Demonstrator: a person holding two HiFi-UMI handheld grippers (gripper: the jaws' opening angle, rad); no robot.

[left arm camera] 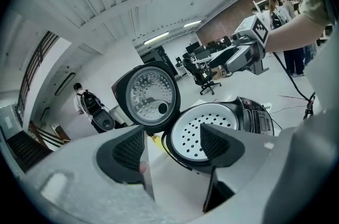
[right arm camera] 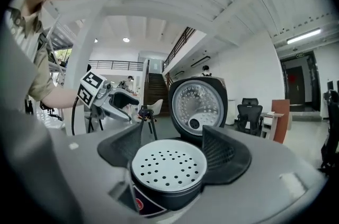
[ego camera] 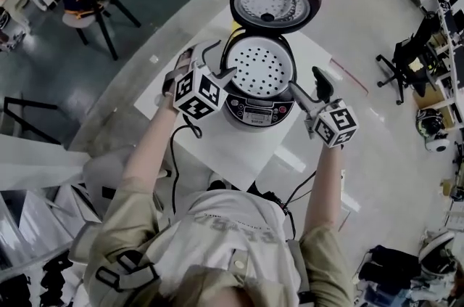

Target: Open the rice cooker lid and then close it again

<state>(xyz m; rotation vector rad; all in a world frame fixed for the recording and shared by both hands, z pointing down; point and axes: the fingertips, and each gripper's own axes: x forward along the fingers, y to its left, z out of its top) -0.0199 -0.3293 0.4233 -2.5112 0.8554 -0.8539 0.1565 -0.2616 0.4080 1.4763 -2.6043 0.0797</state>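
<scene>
Now: lid up, both grippers empty beside the cooker.
Head view: the rice cooker [ego camera: 259, 109] sits on the white table [ego camera: 235, 147], its lid [ego camera: 274, 3] standing open at the far side, with the left gripper [ego camera: 221, 60] and right gripper [ego camera: 308, 89] flanking the pot. Left gripper view: jaws apart, nothing between them, the perforated tray [left arm camera: 204, 130] just ahead. Right gripper view: jaws spread too, touching nothing. To close it well, I'd hook 1 gripper behind the lid's top edge and press it forward and down until it latches.
</scene>
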